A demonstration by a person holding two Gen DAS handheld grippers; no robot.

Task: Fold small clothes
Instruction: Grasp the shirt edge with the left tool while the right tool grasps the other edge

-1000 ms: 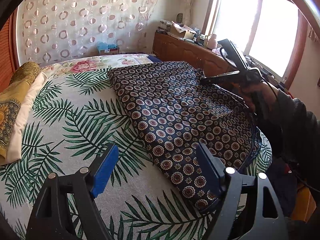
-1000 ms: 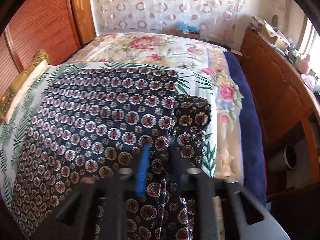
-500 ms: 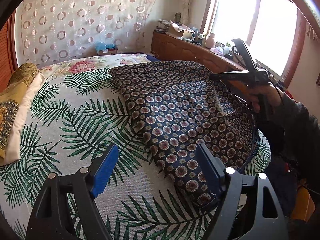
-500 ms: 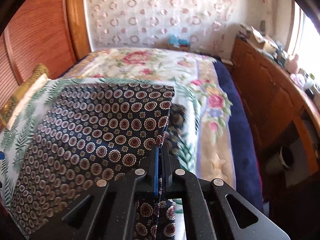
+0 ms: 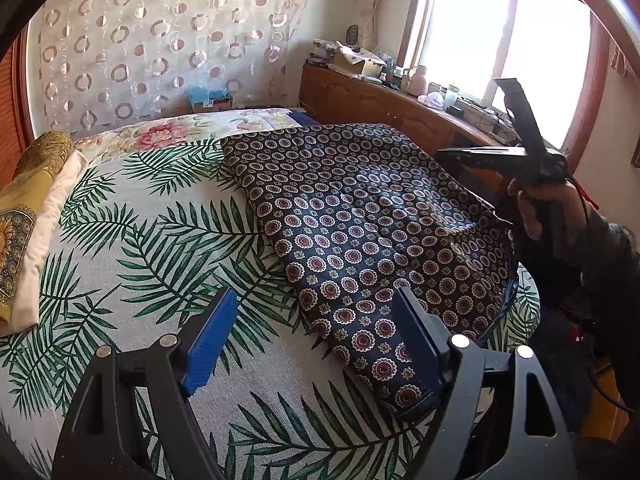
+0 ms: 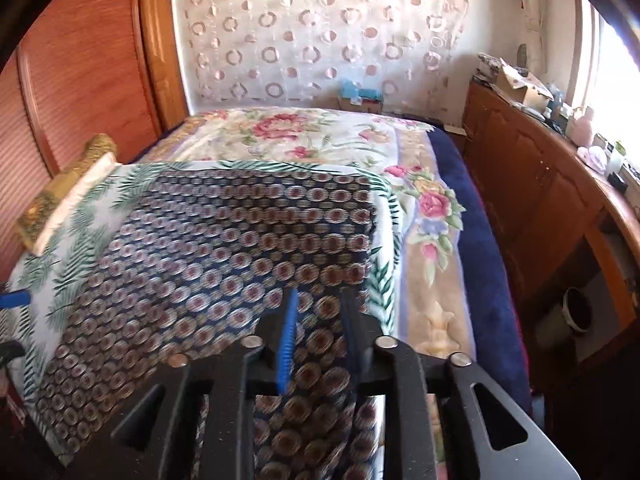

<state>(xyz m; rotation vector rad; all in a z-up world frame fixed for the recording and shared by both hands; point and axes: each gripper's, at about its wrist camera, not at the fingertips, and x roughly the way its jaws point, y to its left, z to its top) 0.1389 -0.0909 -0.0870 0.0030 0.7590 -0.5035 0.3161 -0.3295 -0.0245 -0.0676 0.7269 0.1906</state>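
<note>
A navy garment with round medallion print (image 5: pixel 360 224) lies folded flat on the palm-leaf bedspread (image 5: pixel 140 240). My left gripper (image 5: pixel 312 344) is open and empty, hovering over the garment's near left edge. My right gripper (image 6: pixel 318 336) has its jaws parted a little above the garment's near right part (image 6: pixel 224 260); no cloth sits between the fingers. In the left wrist view the right gripper (image 5: pixel 516 156) is held up beyond the garment's right side.
A yellow pillow (image 5: pixel 28 200) lies at the bed's left edge. A floral blanket (image 6: pixel 304 136) covers the far end of the bed. A wooden cabinet (image 6: pixel 540 184) cluttered with items runs along the right under the window. A wooden wardrobe (image 6: pixel 80 80) stands on the left.
My right gripper was shut on a fold of the garment, carried it over, then opened and let it drop flat. It has lifted away. My left gripper stayed open in place.
</note>
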